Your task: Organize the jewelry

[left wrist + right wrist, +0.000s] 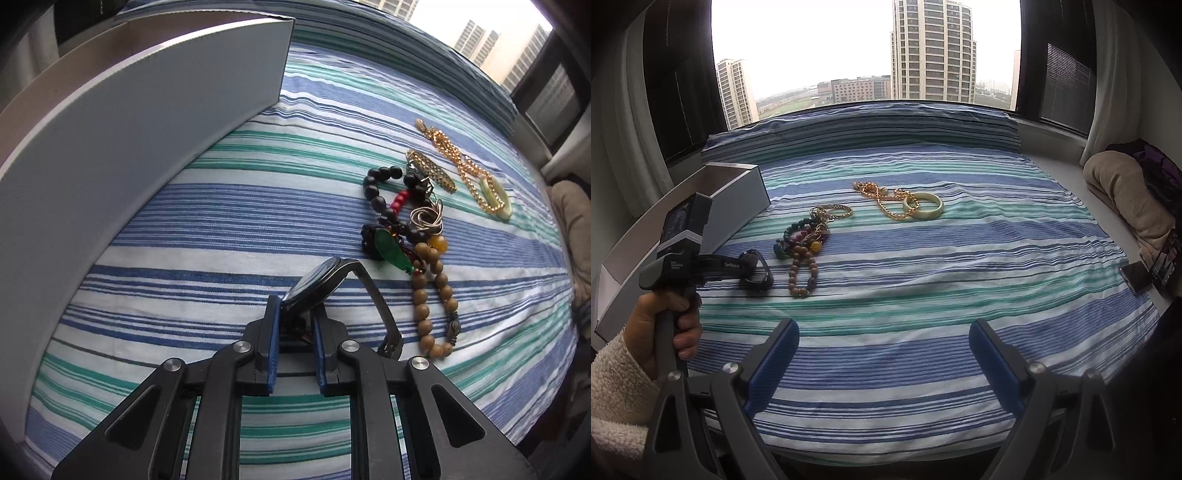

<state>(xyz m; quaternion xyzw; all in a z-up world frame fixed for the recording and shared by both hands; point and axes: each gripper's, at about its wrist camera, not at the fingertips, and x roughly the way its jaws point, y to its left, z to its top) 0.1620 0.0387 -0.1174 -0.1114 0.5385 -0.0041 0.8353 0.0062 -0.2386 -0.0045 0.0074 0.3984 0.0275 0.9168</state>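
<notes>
My left gripper (295,308) is shut on a black watch (314,282). The watch case stands tilted between the blue pads, and its strap (384,317) curves down to the striped bedspread (221,221). Just right of it lies a jewelry heap: a wooden bead bracelet (436,306), a green pendant (391,253), black beads (380,184), and further off a gold chain (461,166) and a pale bangle (498,199). In the right wrist view a person's hand (665,325) holds the left gripper (753,271) at the watch (762,273). My right gripper (884,328) stands open over the spread, holding nothing.
A grey open box (147,110) stands left of the jewelry, and it also shows in the right wrist view as the box (738,188). A beige blanket (1123,195) and a dark flat device (1134,280) lie at the bed's right edge. A window runs behind the bed.
</notes>
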